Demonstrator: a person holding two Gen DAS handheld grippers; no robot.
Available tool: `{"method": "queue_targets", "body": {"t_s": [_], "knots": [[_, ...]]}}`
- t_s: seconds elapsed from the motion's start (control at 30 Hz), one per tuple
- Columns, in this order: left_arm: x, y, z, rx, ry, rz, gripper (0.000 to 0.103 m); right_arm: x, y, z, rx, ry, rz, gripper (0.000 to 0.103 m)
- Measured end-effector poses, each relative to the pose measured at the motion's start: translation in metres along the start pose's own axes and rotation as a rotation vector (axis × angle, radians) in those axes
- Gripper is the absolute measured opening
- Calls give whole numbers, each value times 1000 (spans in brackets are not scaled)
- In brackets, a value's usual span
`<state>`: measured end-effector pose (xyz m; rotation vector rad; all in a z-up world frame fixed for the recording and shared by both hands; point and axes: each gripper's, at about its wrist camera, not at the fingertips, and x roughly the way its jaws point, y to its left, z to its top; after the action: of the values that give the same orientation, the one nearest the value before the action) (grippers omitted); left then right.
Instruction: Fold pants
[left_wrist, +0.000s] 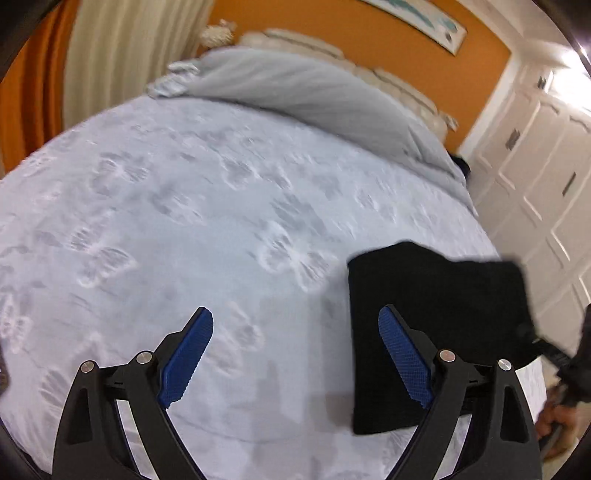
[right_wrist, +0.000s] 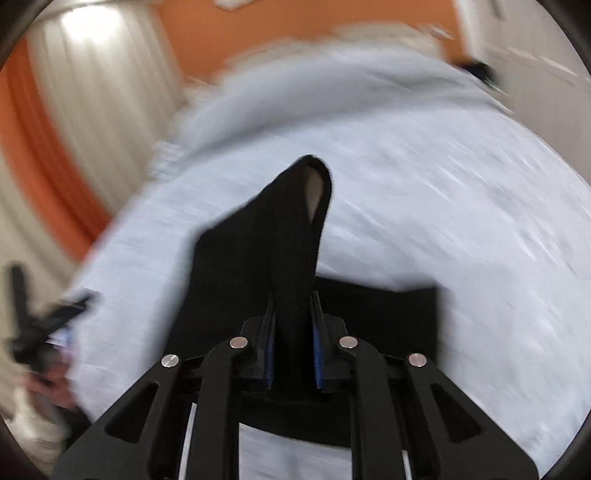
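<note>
Orange-walled bedroom; bed (left_wrist: 221, 206) under pale butterfly-print bedspread, grey pillow (left_wrist: 295, 92) at the headboard end, white panelled wardrobe doors (left_wrist: 535, 166) at right. Black pants (left_wrist: 436, 314) lie folded into a compact slab near the bed's right edge, long axis running roughly away from the camera toward the pillow. Left gripper (left_wrist: 295, 354): jaws spread wide, nothing between them, over bare bedspread just left of the pants. Right gripper (right_wrist: 293, 328): jaws clamped on a raised fold of the pants, fold pointing up and away. Right view motion-blurred.

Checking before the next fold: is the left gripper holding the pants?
No, the left gripper is wide open over the bedspread, beside the black pants.
</note>
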<state>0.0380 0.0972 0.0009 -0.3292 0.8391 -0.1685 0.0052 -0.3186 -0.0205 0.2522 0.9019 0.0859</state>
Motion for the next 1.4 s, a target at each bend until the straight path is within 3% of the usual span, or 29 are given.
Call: {"method": "queue_targets", "body": {"t_s": [0.03, 0.1, 0.17, 0.27, 0.3, 0.33, 0.4, 0.47, 0.57, 0.6, 0.63, 0.67, 0.73, 0.83, 0.9, 0.97, 1.0, 1.03, 1.07, 1.1, 1.13, 1.2, 1.27, 1.3, 1.37, 1.4], "knots": [[7, -8, -3, 11, 26, -13, 89, 14, -17, -9, 20, 51, -47, 14], [24, -25, -11, 33, 79, -35, 89, 25, -33, -17, 49, 75, -24, 19], [43, -46, -21, 50, 132, -71, 89, 20, -37, -17, 69, 60, 16, 21], [67, -65, -30, 47, 174, -117, 89, 2, -34, -13, 52, 10, 8, 23], [79, -73, -33, 42, 206, -139, 89, -3, -36, -13, 49, 5, 7, 34], [88, -75, -37, 34, 231, -157, 89, -5, -39, -11, 60, -6, -4, 55], [112, -79, -45, -10, 308, -200, 90, -1, -42, -7, 81, -9, 12, 74], [131, -76, -52, -59, 363, -243, 93, 14, -43, -4, 86, 29, 55, 73], [132, -78, -52, -36, 308, -281, 92, 51, -42, -5, 71, 97, 14, 73], [132, -80, -52, -26, 302, -294, 88, 55, -41, -6, 73, 88, 9, 78], [132, -80, -51, -30, 299, -321, 59, 58, -41, -6, 82, 71, 11, 78], [135, -80, -50, -40, 327, -353, 53, 59, -40, -4, 90, 66, 12, 74], [134, -75, -47, -79, 333, -373, 43, 47, -32, 1, 96, 43, 52, 36], [109, -76, -33, -77, 330, -398, 34, 4, -4, 6, 46, -30, 146, 29], [86, -69, -25, -81, 328, -423, 34, -18, 12, 0, 13, -42, 201, 29], [57, -52, -21, -31, 280, -363, 42, -10, 16, -14, 20, 20, 237, 34], [53, -44, -24, -15, 287, -313, 46, 3, 17, -21, 12, 67, 215, 42], [57, -38, -28, -6, 305, -261, 55, 21, 19, -30, -16, 121, 150, 50], [62, -32, -32, 7, 323, -204, 56, 34, 19, -35, -36, 151, 69, 51], [70, -27, -39, 25, 333, -102, 56, 33, 18, -35, -19, 120, 90, 53], [73, -24, -43, 29, 325, -56, 58, 26, 19, -30, -3, 99, 103, 53], [62, -23, -40, 16, 288, -72, 59, 7, 25, -20, -16, 17, 125, 53], [43, -35, -32, 73, 178, -20, 65, -3, 34, -9, -55, -52, 127, 57], [33, -44, -29, 121, 102, 36, 69, 2, 37, -3, -61, -45, 117, 65], [28, -61, -27, 194, 29, 102, 74, 29, 40, 5, -65, -2, 84, 67], [29, -69, -27, 226, 14, 114, 74, 46, 40, 6, -66, 36, 66, 53]]}}
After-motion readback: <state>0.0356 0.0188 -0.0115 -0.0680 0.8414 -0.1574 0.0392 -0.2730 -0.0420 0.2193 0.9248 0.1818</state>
